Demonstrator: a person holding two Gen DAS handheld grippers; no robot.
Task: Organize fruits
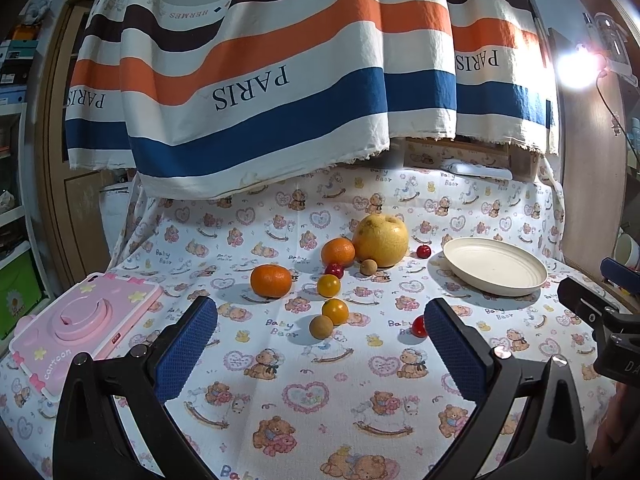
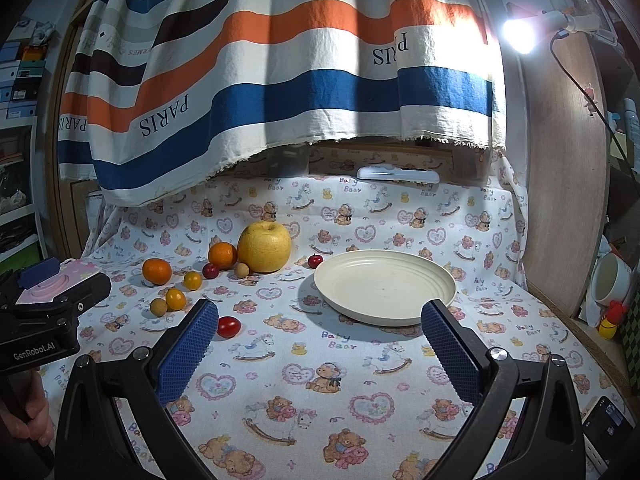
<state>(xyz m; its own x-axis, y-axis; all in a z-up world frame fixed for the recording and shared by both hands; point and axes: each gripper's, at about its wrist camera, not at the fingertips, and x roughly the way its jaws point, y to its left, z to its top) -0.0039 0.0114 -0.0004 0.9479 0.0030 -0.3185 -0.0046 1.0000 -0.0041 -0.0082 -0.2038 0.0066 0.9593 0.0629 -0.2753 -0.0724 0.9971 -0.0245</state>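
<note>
Left wrist view: the left tool (image 1: 320,344) is seen spread wide, nothing between its blue textured pads (image 1: 186,346). The counter is covered by a white bear-print cloth (image 1: 320,392). The fruits are grouped near the counter's middle: a large yellow round pear (image 1: 381,241) toward the back edge, a round orange (image 1: 338,252) touching its left side, a second orange (image 1: 271,281) apart to the left. Two small yellow-orange tomatoes (image 1: 329,285), two small tan round fruits (image 1: 321,327) and small dark red cherries (image 1: 334,270) are scattered in front. A red cherry tomato (image 1: 419,326) lies just beside the right pad. An empty cream ridged plate (image 1: 495,266) sits toward the right edge. A pink cartoon tablet case (image 1: 84,326) lies at the left edge.

Right wrist view: the right tool (image 2: 320,340) is likewise wide and empty. The plate (image 2: 384,286) is recorded ahead, the pear (image 2: 264,247) and smaller fruits to its left, the red cherry tomato (image 2: 229,326) just beside the left pad (image 2: 188,348). A hand (image 2: 28,412) is seen gripping the other tool's handle.
</note>
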